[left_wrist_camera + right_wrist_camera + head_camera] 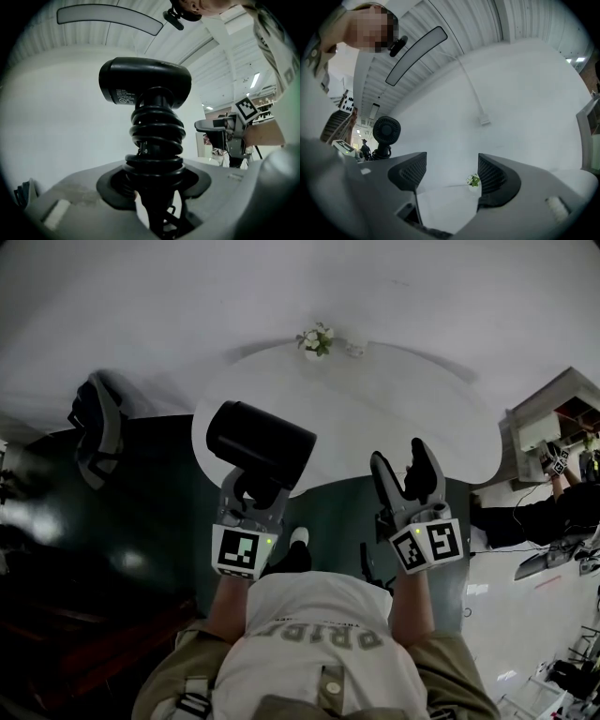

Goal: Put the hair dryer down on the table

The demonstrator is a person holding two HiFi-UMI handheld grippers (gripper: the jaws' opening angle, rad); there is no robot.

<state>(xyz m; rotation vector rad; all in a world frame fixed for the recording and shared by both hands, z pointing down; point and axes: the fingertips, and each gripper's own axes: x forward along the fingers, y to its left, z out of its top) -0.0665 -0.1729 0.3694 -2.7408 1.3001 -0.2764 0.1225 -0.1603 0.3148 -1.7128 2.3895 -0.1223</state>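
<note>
A black hair dryer stands upright in my left gripper, which is shut on its handle, over the near edge of the round white table. In the left gripper view the dryer's barrel sits above a handle wrapped in coiled black cord, and the jaws close around that handle. My right gripper hangs open and empty to the right, near the table's front edge. Its view shows bare pads with the tabletop between them and the dryer off to the left.
A small potted plant stands at the table's far edge, also seen as the plant beside the right jaw. A dark chair stands left of the table on the dark floor. Desks and equipment crowd the right side.
</note>
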